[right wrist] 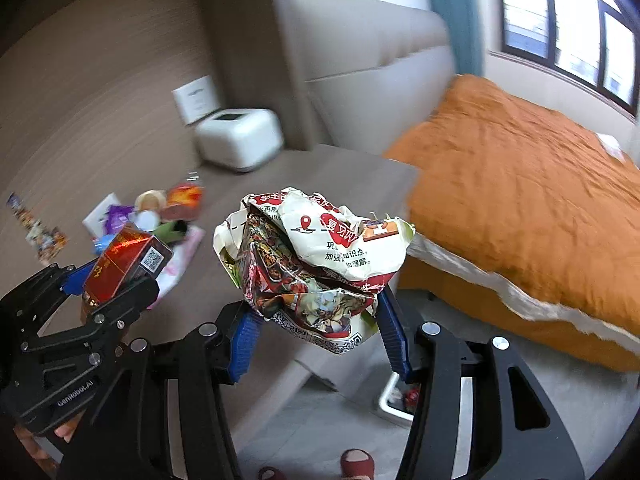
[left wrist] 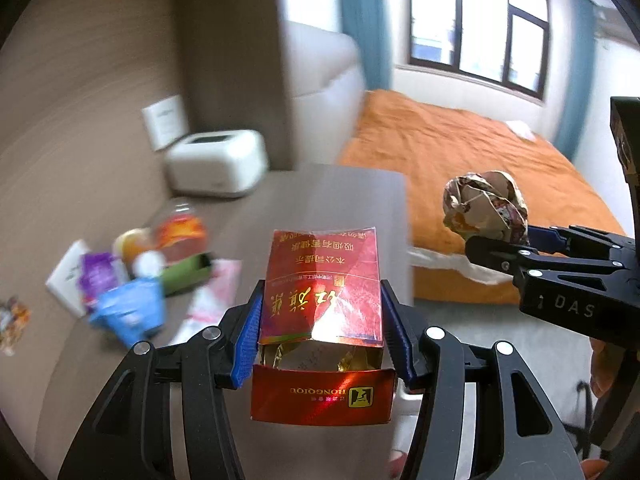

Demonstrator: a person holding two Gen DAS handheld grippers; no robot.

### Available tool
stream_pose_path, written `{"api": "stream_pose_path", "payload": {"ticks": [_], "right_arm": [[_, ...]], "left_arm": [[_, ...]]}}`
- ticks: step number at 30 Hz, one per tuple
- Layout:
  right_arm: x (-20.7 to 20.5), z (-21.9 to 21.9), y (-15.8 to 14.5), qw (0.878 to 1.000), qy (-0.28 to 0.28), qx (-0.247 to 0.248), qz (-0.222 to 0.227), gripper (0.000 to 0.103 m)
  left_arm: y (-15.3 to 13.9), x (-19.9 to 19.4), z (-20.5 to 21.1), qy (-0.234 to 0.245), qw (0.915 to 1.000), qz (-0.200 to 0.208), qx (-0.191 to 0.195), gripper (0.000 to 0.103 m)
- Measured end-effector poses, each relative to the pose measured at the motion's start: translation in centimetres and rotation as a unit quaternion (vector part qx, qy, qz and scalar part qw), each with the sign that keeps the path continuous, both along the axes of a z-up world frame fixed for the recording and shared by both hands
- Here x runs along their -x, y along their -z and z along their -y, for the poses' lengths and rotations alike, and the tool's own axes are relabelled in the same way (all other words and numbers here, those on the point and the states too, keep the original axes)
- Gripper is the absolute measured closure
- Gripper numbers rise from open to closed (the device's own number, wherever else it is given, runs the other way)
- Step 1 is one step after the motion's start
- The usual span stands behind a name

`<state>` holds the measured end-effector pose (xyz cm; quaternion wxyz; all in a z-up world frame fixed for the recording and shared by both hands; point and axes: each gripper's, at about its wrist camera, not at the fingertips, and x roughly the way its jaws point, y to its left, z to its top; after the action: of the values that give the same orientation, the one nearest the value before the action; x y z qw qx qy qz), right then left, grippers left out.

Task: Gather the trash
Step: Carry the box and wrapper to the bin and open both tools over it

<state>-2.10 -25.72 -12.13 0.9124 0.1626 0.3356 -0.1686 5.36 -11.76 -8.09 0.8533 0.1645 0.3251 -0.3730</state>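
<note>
The left gripper (left wrist: 320,320) clamps its blue fingers (left wrist: 248,328) on a red, open-topped cardboard cigarette pack (left wrist: 320,300), held above the brown wooden surface (left wrist: 320,200). Beside it, the right gripper (right wrist: 316,316) grips a crumpled printed paper wrapper (right wrist: 312,256). Farther off on the surface lies a heap of mixed litter (left wrist: 144,276), then a white box-shaped appliance (left wrist: 218,166). To the right stands an orange-covered bed (left wrist: 460,168).

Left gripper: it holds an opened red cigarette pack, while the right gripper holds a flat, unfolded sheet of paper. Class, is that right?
Not quite. The left gripper does hold the opened red cigarette pack, but the right gripper holds a crumpled ball of printed paper, not a flat sheet. The right wrist view shows it.
</note>
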Motion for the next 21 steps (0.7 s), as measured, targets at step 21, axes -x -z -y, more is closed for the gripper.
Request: {"api": "stream_pose_path", "payload": {"ticks": [21], "right_arm": [[9.8, 10.3, 7.5, 0.985, 0.147, -0.065, -0.070, 0.049]], "left_arm": [[8.9, 7.2, 16.4, 0.177, 0.9789, -0.068, -0.075, 0.050]]}}
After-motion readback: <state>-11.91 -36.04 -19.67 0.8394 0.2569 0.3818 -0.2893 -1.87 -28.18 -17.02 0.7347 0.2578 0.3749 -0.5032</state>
